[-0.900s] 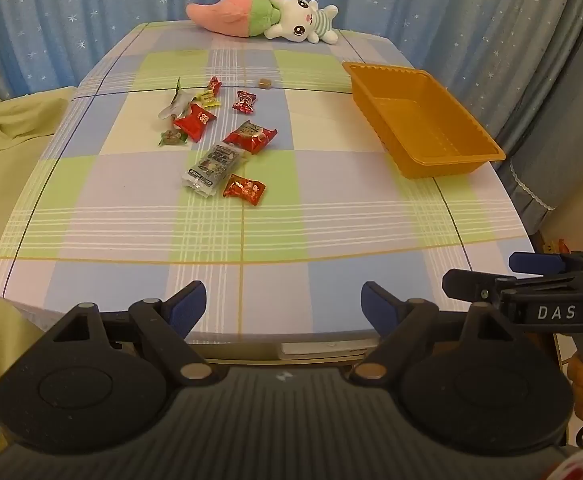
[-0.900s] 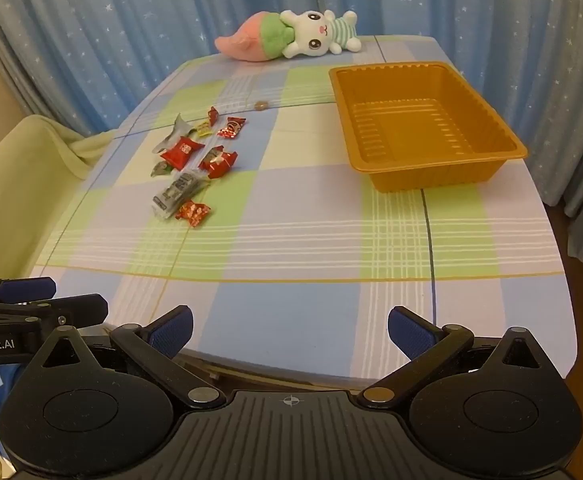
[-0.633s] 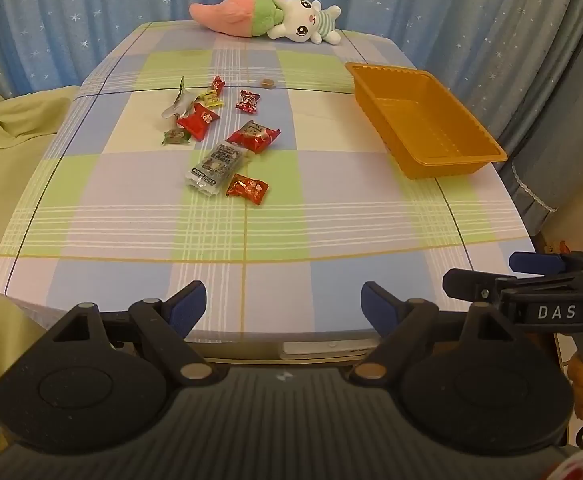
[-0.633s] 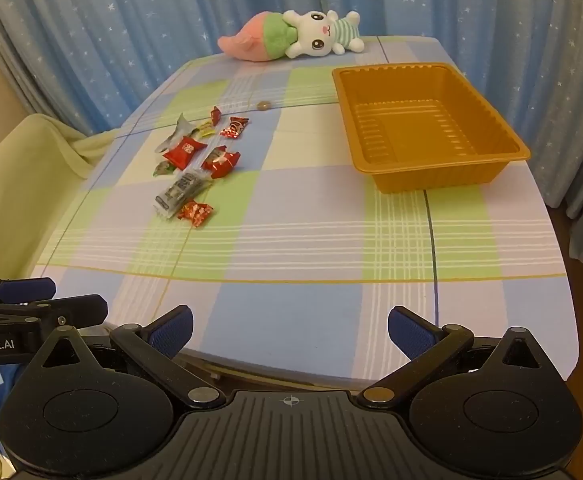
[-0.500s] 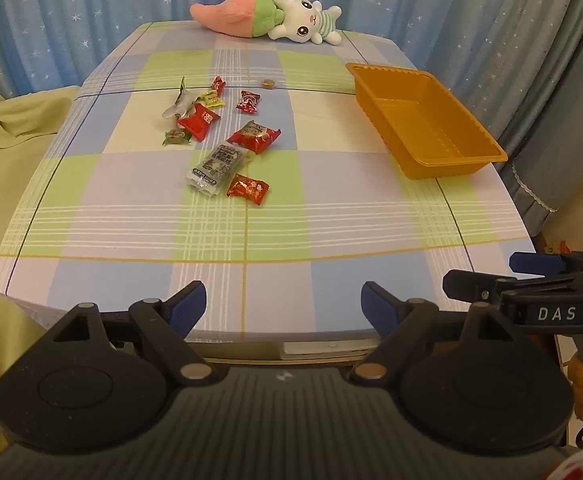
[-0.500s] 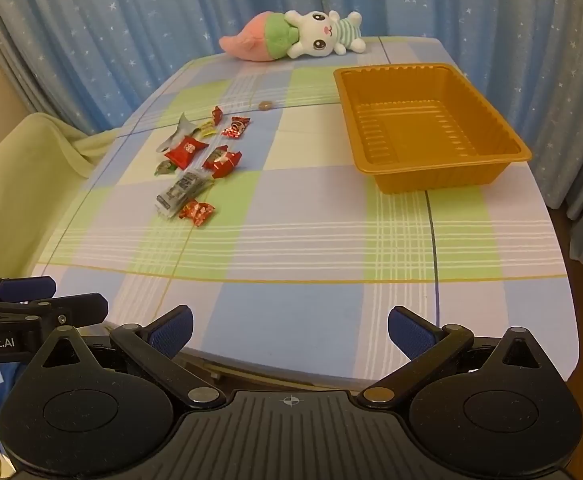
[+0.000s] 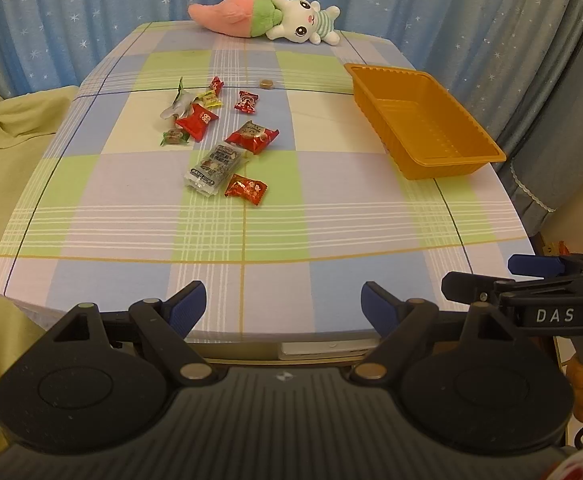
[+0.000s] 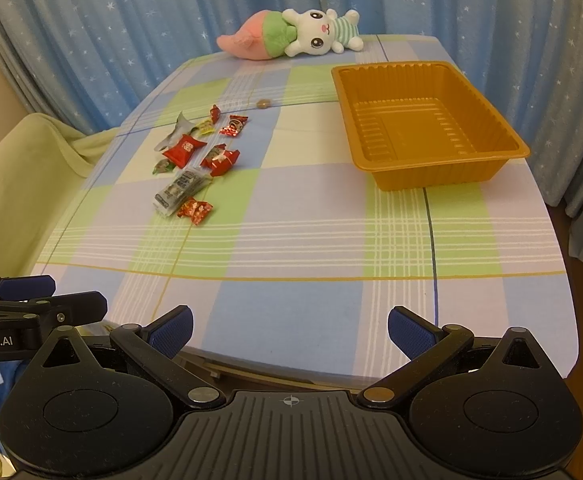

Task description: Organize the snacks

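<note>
Home, likely living room or bedroom. Blue star-print curtains [image 7: 91, 8] across top of frame. Table [image 7: 251, 224] under pastel checked cloth, centre. Plush bunny [image 8: 291, 34] at far edge, top centre. Yellow-green throw [image 7: 7, 152] draped over furniture, left edge. Lace-trimmed grey curtain [image 7: 539, 168], right side. Loose wrapped snacks [image 7: 219, 136] upper left of centre; orange tray [image 7: 423, 120] upper right.

Soft bunny toy [image 7: 265, 20] with pink tail lies on its side at 12 o'clock, far edge of table [image 7: 331, 216]. Checked cloth covers table: blue, green, pale squares. Blue starry curtain [image 7: 91, 8] hangs behind. Yellow-green blanket [image 7: 7, 140] at 9 o'clock, beside table.
</note>
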Action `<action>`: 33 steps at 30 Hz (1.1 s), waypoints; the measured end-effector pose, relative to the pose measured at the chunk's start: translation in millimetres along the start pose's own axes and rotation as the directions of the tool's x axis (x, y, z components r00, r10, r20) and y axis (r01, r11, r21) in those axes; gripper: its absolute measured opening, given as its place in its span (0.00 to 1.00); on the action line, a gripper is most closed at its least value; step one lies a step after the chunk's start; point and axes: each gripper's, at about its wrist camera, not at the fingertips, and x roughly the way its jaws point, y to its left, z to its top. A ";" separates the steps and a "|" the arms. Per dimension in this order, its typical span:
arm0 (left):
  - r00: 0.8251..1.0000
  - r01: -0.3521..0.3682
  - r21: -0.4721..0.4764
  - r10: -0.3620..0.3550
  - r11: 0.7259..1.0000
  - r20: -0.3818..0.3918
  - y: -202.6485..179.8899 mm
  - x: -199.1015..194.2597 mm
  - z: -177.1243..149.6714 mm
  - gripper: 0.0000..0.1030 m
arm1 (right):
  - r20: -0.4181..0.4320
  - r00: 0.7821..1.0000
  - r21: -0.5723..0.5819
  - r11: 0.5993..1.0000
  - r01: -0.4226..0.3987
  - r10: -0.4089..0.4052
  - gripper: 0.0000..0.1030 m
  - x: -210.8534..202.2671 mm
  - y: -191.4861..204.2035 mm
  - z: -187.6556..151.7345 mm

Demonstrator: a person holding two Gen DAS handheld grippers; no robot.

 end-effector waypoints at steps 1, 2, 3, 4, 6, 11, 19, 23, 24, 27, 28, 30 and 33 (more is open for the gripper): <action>1.000 -0.002 0.000 0.002 1.000 -0.001 -1.3 -0.6 0.1 0.81 | 0.000 1.000 0.000 1.000 -0.001 0.001 1.00 0.1 -1.0 0.1; 1.000 -0.002 -0.001 0.002 1.000 -0.002 -1.2 -1.1 0.3 0.81 | -0.001 1.000 -0.001 1.000 0.000 0.000 1.00 0.5 1.2 -0.2; 1.000 -0.001 -0.001 0.001 1.000 -0.001 -1.1 -1.3 0.2 0.81 | -0.001 1.000 -0.001 1.000 0.000 0.000 1.00 0.4 0.5 0.0; 1.000 -0.001 0.000 0.001 1.000 -0.001 -1.0 -1.1 0.1 0.81 | -0.001 1.000 -0.001 1.000 -0.001 0.001 1.00 0.6 1.4 0.0; 1.000 -0.001 0.000 0.001 1.000 0.000 -0.4 -2.1 0.1 0.81 | 0.000 1.000 0.000 1.000 0.000 0.000 1.00 1.4 0.8 0.4; 1.000 -0.003 -0.004 0.003 1.000 -0.002 -2.2 3.4 -0.4 0.81 | -0.002 1.000 0.002 1.000 -0.001 0.001 1.00 2.9 3.2 0.7; 1.000 -0.003 -0.009 0.003 1.000 -0.005 -1.4 5.5 0.8 0.81 | -0.001 1.000 -0.003 1.000 -0.002 0.002 1.00 6.4 2.5 1.3; 1.000 -0.004 -0.010 0.004 1.000 -0.005 -0.9 5.8 0.9 0.81 | -0.002 1.000 -0.002 1.000 -0.002 0.002 1.00 5.8 0.8 3.4; 1.000 -0.004 -0.012 0.004 1.000 -0.006 -0.7 5.8 1.0 0.81 | -0.003 1.000 -0.004 1.000 -0.004 0.004 1.00 7.0 1.6 2.9; 1.000 -0.007 -0.017 0.007 1.000 -0.006 -0.6 5.9 1.5 0.81 | -0.006 1.000 -0.009 1.000 -0.008 0.008 1.00 9.8 1.3 3.0; 1.000 -0.008 -0.019 0.008 1.000 -0.006 -0.7 6.0 1.7 0.81 | -0.007 1.000 -0.012 1.000 -0.010 0.010 1.00 10.3 1.5 3.1; 1.000 -0.011 -0.022 0.011 1.000 -0.005 -1.7 5.7 1.6 0.81 | -0.009 1.000 -0.015 1.000 -0.014 0.013 1.00 9.9 0.3 5.1; 1.000 -0.016 -0.027 0.016 0.999 -0.003 -1.9 5.1 1.9 0.81 | -0.009 1.000 -0.019 1.000 -0.018 0.017 1.00 9.3 -0.2 6.4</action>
